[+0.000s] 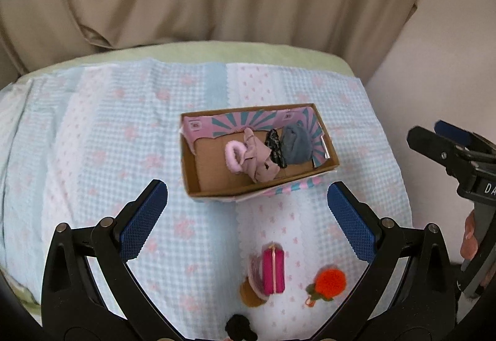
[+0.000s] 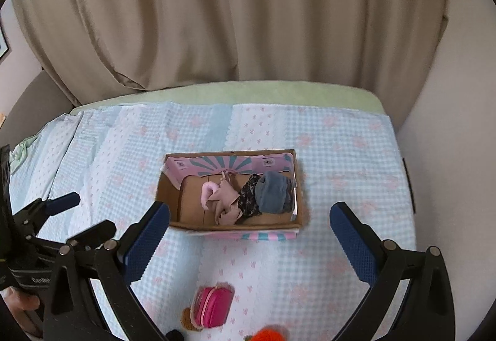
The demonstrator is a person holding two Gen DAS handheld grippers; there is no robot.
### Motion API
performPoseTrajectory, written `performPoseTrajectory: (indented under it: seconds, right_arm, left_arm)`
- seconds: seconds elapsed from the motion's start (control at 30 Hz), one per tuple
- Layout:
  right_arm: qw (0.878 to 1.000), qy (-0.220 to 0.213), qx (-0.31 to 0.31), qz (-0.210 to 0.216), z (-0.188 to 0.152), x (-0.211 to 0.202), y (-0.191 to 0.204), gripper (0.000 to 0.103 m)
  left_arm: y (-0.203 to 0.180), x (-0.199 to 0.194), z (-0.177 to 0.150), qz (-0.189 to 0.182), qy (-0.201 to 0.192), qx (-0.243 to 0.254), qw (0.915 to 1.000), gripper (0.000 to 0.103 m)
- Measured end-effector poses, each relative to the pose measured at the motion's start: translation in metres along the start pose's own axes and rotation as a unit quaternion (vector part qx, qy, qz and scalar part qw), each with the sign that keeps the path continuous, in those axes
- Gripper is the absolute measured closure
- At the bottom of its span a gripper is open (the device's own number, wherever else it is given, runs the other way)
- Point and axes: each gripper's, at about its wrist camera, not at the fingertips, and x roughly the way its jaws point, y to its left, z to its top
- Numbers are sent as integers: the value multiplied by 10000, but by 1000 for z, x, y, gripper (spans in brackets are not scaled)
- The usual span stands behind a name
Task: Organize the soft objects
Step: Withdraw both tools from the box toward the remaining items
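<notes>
Pink pouch lies near box, apart.

The box is matt brown cardboard with printed paper lining. Under it lies a waffle-textured cotton bedspread. The orange pompom looks fuzzy, the pink pouch smooth.

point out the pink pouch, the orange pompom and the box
pink pouch (image 1: 274,271), left wrist view, on its magenta side by the zip
orange pompom (image 1: 331,280), left wrist view, middle of the fluffy ball
box (image 2: 235,228), right wrist view, on its near cardboard wall
</notes>
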Motion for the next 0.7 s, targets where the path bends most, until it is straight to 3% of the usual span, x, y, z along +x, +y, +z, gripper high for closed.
performPoseTrajectory:
  seconds: [0.07,0.23,0.4,0.7]
  right_arm:
    - [10000,-51,-2,-61,-12,-17,2,0]
    - [9998,-126,131,-52,-46,-45,5,0]
    - [9995,-257,183,32,-80,-61,11,0]
    - [9988,-358,-17,328,-123,-81,19,0]
  left_arm:
    - [0,-18,-10,99,-129,-37,9999,0]
    - [3,-57,-47,-85,-344,-82,9993,0]
    - [10,-84,-83,75,-475,-256,9985,0]
    - [9,-104,-148,350,-592,-757,9948,0]
